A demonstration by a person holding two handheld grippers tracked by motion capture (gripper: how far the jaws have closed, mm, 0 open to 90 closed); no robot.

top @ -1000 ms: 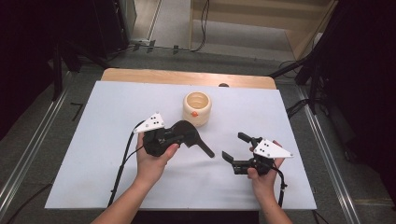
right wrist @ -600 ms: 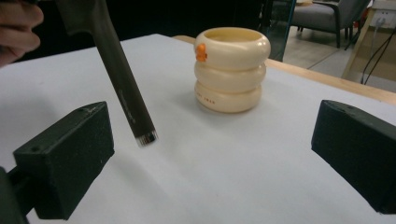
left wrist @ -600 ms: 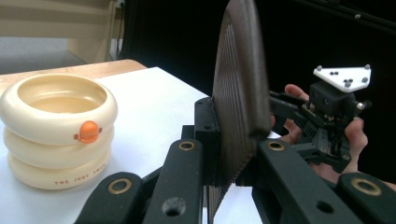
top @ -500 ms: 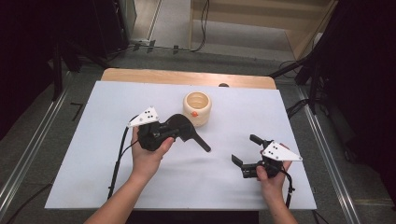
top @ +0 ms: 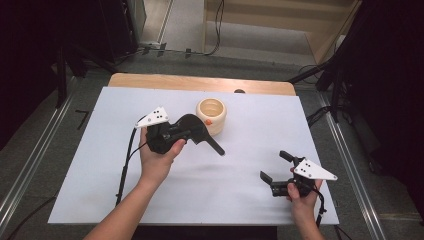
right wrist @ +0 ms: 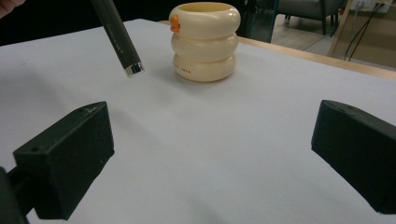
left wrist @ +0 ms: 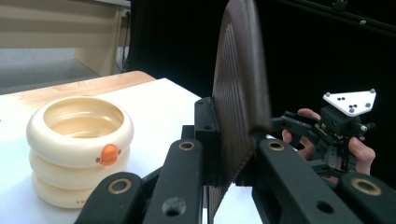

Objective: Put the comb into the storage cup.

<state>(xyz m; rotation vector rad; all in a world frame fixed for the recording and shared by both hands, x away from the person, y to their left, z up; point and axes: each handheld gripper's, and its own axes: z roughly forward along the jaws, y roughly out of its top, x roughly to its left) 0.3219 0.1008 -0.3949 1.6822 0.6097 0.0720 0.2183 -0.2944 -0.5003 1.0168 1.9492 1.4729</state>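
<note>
Left tool [top: 202, 137] pinching black paddle brush [left wrist: 240, 88] – held just beside cream ringed cup [top: 211, 116]; right tool [top: 276, 169] spread, above white surface [top: 240, 190].

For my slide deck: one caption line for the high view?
Left gripper holds a dark handled tool beside a cream ringed cup; open right gripper waits apart.

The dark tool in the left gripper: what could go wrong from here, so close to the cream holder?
1. The left gripper grips the dark tool by its flat ribbed head, so the long handle hangs free and might swing.
2. The cream holder stands loose on the table; a bump from the tool could tip it.
</note>
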